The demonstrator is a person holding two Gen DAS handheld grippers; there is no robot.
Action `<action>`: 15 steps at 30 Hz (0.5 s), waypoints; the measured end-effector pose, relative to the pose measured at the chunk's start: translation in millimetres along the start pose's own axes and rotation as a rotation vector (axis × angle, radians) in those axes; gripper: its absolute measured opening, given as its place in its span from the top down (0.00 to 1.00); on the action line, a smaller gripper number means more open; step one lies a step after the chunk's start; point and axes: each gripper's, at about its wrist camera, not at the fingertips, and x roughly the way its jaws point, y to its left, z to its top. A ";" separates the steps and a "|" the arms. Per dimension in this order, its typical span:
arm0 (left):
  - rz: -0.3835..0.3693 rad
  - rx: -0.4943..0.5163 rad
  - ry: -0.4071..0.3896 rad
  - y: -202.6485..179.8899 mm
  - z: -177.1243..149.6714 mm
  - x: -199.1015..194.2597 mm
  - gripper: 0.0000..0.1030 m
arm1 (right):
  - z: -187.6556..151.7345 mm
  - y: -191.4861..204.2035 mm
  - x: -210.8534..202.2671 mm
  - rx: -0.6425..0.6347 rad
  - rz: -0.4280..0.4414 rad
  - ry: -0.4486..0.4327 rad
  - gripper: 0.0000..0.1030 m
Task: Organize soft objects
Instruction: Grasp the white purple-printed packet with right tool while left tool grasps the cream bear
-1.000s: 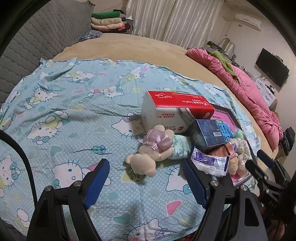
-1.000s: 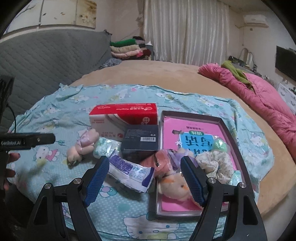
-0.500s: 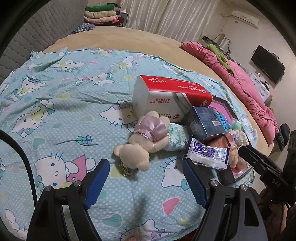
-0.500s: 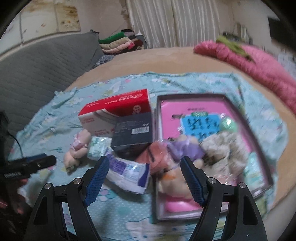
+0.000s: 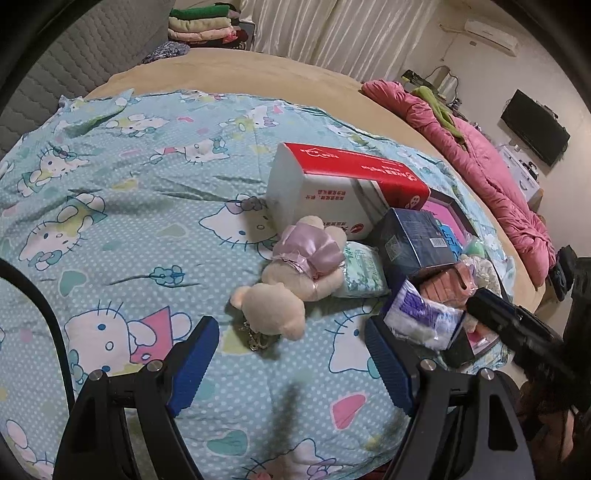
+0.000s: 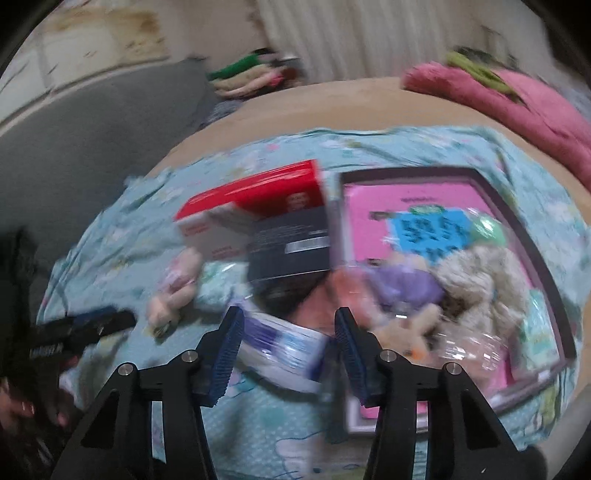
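Observation:
A cream teddy bear in a lilac dress lies on the blue cartoon-print sheet, just ahead of my left gripper, which is open with nothing between its fingers. A white and purple plastic packet lies between the fingers of my right gripper. Its jaws are closing around the packet, and blur hides whether the pads press on it. A small green-patterned tissue pack lies beside the bear. A pink tray holds several plush toys.
A red and white tissue box and a dark blue box stand behind the bear, against the tray. A pink quilt lies along the bed's far right edge. Folded clothes are stacked by the grey headboard.
My right gripper has dropped toward the packet and its jaws have narrowed around it. My left gripper has sunk a little closer to the bear.

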 end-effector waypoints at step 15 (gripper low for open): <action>-0.003 -0.028 0.015 14.3 -2.1 10.1 0.22 | -33.0 62.9 44.8 -0.590 -0.051 0.140 0.41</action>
